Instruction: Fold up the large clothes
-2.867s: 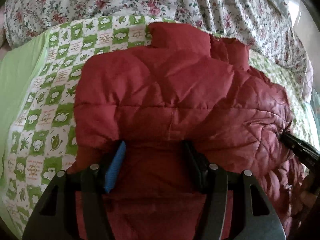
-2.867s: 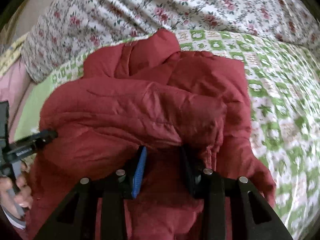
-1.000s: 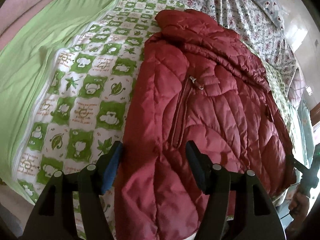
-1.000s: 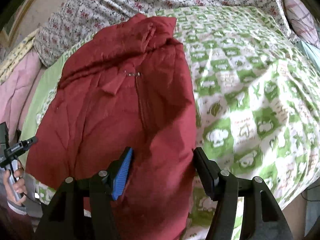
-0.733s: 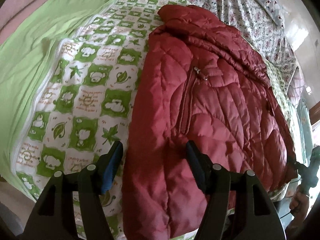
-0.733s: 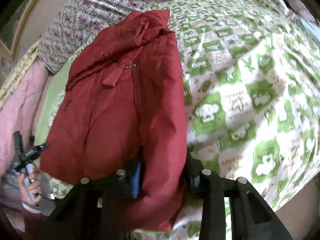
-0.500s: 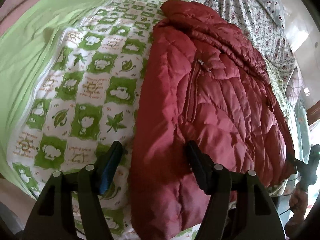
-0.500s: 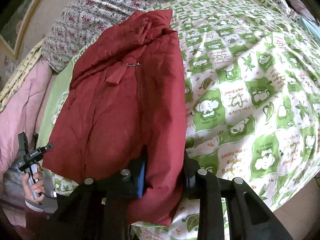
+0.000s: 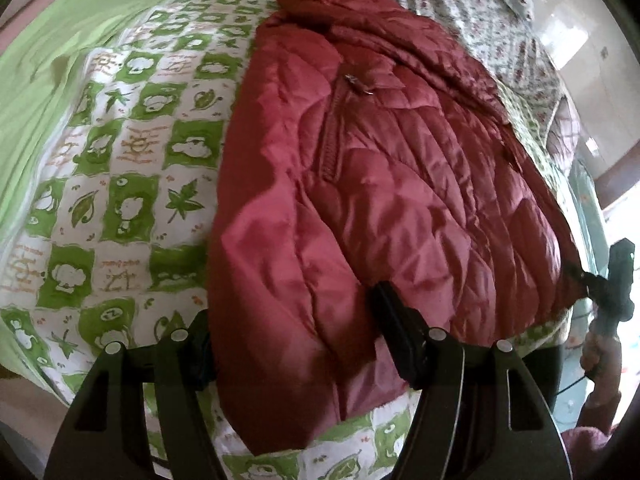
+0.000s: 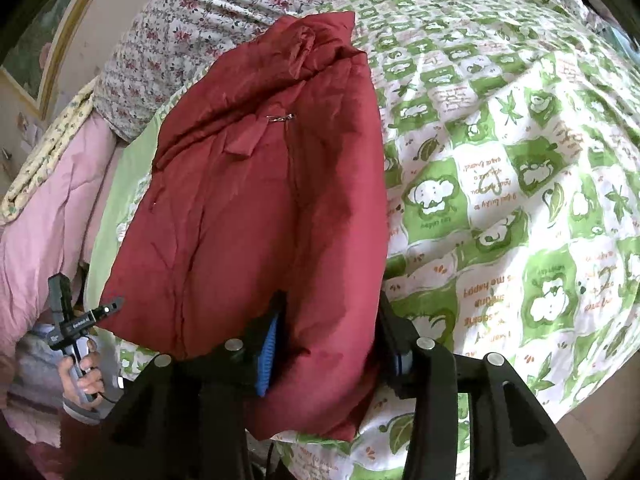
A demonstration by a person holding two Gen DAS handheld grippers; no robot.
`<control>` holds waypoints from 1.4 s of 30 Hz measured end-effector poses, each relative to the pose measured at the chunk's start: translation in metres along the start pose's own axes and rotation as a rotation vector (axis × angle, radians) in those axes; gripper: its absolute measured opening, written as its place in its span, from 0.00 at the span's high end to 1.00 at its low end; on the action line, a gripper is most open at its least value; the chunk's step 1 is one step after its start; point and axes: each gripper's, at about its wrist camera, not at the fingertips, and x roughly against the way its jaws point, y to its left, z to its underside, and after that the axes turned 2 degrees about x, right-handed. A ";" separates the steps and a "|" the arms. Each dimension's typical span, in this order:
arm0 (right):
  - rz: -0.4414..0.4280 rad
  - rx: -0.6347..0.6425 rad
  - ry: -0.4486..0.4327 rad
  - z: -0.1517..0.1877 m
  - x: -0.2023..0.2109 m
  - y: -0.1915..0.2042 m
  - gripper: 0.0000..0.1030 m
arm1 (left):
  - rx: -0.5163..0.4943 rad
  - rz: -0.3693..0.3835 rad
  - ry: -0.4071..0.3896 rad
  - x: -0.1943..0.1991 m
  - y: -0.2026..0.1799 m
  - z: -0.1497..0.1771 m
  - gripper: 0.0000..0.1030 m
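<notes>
Jacket point(image 9: 392, 184) laid lengthwise on quilt point(image 9: 120, 168), hem at near edge. Hem straddled by left gripper point(image 9: 294, 344), jaws closing; by right gripper point(image 10: 326, 336), jaws opening. Next: hem clamped, folded toward collar
</notes>
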 end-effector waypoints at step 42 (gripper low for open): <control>-0.274 0.046 -0.367 -0.111 0.064 0.029 0.79 | -0.040 0.135 -0.400 0.095 -0.038 -0.116 0.82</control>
